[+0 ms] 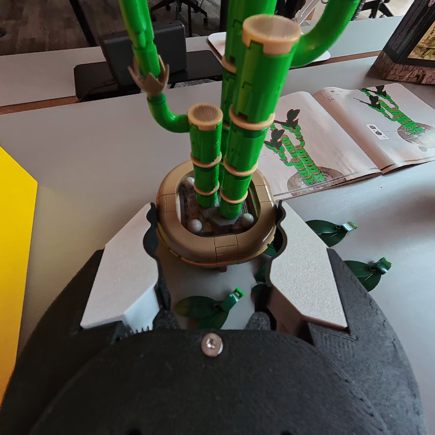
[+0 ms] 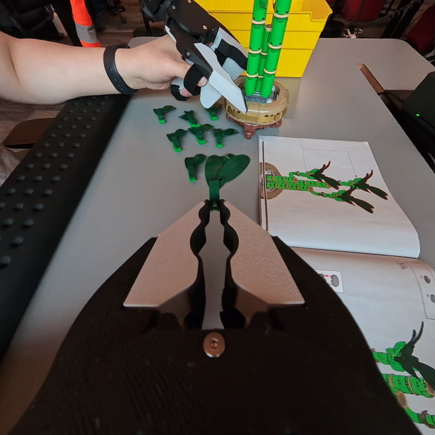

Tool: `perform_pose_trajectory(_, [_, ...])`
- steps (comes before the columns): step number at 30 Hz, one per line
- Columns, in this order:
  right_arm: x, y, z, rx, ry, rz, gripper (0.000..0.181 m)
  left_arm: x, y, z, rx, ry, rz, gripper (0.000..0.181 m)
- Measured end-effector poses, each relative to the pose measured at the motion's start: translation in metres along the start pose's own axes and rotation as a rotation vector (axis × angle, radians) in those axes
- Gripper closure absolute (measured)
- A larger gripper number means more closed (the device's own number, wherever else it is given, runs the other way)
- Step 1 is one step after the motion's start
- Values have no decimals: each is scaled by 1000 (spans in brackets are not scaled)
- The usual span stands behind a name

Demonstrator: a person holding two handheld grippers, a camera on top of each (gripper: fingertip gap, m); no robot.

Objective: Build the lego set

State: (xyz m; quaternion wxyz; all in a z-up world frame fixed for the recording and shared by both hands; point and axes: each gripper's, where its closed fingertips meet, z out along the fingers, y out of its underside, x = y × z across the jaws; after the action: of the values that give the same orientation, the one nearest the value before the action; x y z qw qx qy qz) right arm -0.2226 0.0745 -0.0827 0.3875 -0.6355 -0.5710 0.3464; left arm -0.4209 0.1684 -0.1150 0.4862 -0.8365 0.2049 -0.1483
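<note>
Right tongs (image 2: 213, 204) clamp a dark green plastic leaf cluster (image 2: 222, 170) by its stem, near the round tan brick pot (image 2: 259, 110) of bright green bamboo stalks (image 2: 259, 54); left tongs (image 1: 216, 223) clasp that pot's sides. Leaf-fitting appears underway; next, carrying the cluster to a stalk tip.

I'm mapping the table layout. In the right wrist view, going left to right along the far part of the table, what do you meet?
Wristband → hand → left tool → bamboo pot → black device.
</note>
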Motion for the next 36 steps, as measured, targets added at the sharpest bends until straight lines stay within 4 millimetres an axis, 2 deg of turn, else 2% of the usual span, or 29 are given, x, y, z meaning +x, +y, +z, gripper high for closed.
perform_pose_trajectory(7, [-1,-4,4,-33,70,-123,176,0,0,0,2,-49,-27,81])
perform_pose_trajectory(13, [0,-4,6,-54,101,-162,176,0,-1,-1,5,-41,-39,82])
perform_pose_trajectory(19, [2,-3,5,-61,117,-174,176,2,-15,-13,80,9,-52,90])
perform_pose_trajectory(24, [5,-2,4,-72,139,-186,175,3,-5,-9,27,32,-9,79])
perform_pose_trajectory(32, [7,3,6,-98,148,-188,176,8,-3,-6,22,58,34,76])
perform_pose_trajectory(36, [8,2,4,-91,149,-181,176,8,-7,-7,42,69,93,59])
